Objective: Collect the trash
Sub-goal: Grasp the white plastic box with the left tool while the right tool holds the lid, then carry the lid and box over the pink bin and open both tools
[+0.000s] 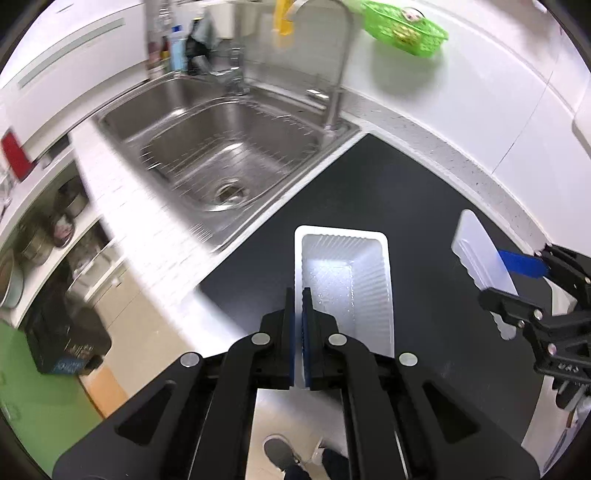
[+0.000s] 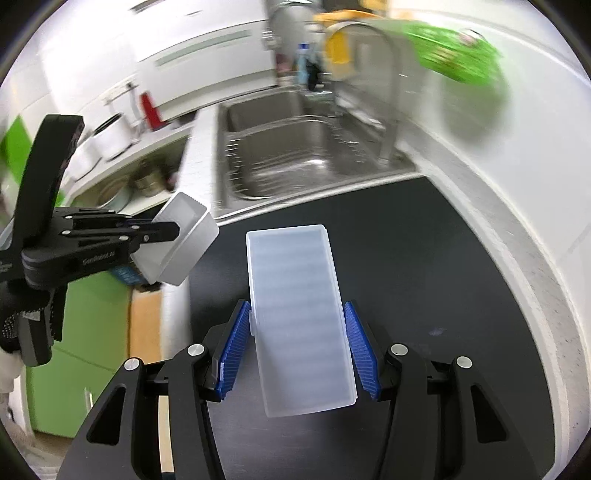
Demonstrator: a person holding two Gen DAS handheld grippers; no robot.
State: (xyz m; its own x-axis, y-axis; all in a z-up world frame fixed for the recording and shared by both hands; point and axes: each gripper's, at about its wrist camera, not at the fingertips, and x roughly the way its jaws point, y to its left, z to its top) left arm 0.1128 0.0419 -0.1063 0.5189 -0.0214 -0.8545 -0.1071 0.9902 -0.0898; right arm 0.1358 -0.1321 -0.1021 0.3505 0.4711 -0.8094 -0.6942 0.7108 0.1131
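Note:
My left gripper [image 1: 299, 295] is shut on the left wall of a white ribbed plastic container [image 1: 347, 280], which hangs above the black mat [image 1: 388, 192]. In the right wrist view that container [image 2: 188, 243] hangs tilted off the left gripper [image 2: 170, 236], past the counter's left edge. My right gripper [image 2: 299, 332] is shut on a translucent rectangular lid [image 2: 299, 314], its blue pads pressing on the two long edges. The left wrist view shows that lid [image 1: 476, 247] edge-on at the right, in the right gripper [image 1: 506, 278].
A steel sink [image 1: 177, 110] with a tall faucet [image 1: 340, 74] lies beyond the mat. A green basket [image 1: 406, 29] sits on the white counter by the wall. Open shelves with pots [image 1: 48, 229] are at the left. A person's shoe [image 1: 280, 450] is below.

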